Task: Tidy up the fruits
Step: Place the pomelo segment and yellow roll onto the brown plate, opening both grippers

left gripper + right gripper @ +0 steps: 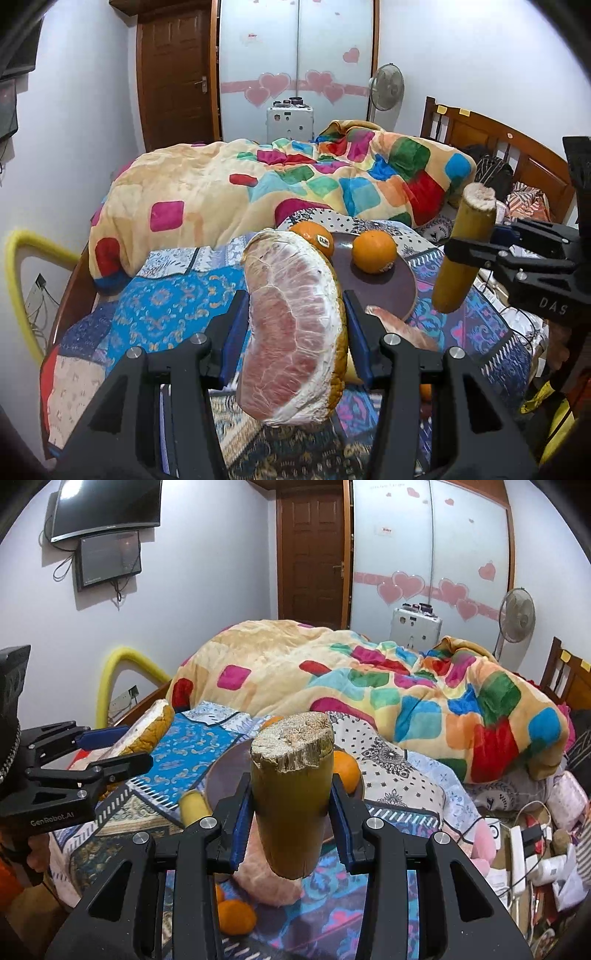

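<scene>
The pomelo wedge (295, 332) stands with its long axis upright, clamped in the left gripper (293, 332). The right gripper (291, 812) narrowly clamps the upright sugarcane piece (291, 794).

Left gripper (295, 314), black with blue pads, tilted downward, its fingers (236, 325) clamped on a pomelo wedge (291, 332); right gripper (291, 805), same make, tilted downward alongside it, clamped on an upright sugarcane piece (291, 794).
</scene>
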Available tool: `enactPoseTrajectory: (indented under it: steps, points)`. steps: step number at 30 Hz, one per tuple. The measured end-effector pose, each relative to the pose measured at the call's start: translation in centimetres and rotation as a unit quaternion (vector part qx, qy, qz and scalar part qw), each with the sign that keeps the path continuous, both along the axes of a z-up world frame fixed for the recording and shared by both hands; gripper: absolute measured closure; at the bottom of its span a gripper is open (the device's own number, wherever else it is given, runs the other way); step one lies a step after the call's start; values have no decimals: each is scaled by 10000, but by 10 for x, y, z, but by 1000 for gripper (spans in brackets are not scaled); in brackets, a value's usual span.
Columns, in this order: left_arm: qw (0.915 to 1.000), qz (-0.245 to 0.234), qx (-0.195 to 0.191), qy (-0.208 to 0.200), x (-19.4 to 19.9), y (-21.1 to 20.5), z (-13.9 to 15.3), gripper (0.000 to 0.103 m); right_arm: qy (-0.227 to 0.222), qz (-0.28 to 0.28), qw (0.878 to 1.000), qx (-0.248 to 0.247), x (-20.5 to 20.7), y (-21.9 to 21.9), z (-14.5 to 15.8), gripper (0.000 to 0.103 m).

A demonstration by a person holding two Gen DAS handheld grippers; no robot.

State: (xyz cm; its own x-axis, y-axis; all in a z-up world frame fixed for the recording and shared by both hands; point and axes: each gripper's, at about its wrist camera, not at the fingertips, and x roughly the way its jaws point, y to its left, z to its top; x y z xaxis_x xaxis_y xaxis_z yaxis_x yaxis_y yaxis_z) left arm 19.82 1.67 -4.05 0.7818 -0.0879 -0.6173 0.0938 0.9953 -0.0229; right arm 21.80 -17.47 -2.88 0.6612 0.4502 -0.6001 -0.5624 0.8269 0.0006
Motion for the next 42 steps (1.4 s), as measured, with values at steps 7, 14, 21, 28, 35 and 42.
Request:
enactPoseTrajectory:
  steps: [7, 14, 21, 28, 35, 42]
  points:
    - [9999, -29, 44, 93, 37, -4, -14, 53, 193, 174, 9996, -128, 23, 14, -16, 68]
    - [9998, -92, 62, 180, 65, -9, -30, 53, 479, 292, 9983, -172, 45, 27, -35, 68]
    - [9991, -106, 66, 397, 89, -10, -47, 53, 619, 302, 9976, 33, 68, 33, -43, 68]
    - [9981, -107, 52, 604, 111, -12, -58, 53, 675, 236, 9974, 89, 83, 41, -50, 67]
    - [9966, -139, 12, 814, 121, -13, -68, 53, 541, 193, 9983, 50, 84, 41, -51, 66]
    - [9979, -148, -3, 623, 114, -13, -55, 53, 424, 155, 9989, 119, 76, 30, -38, 66]
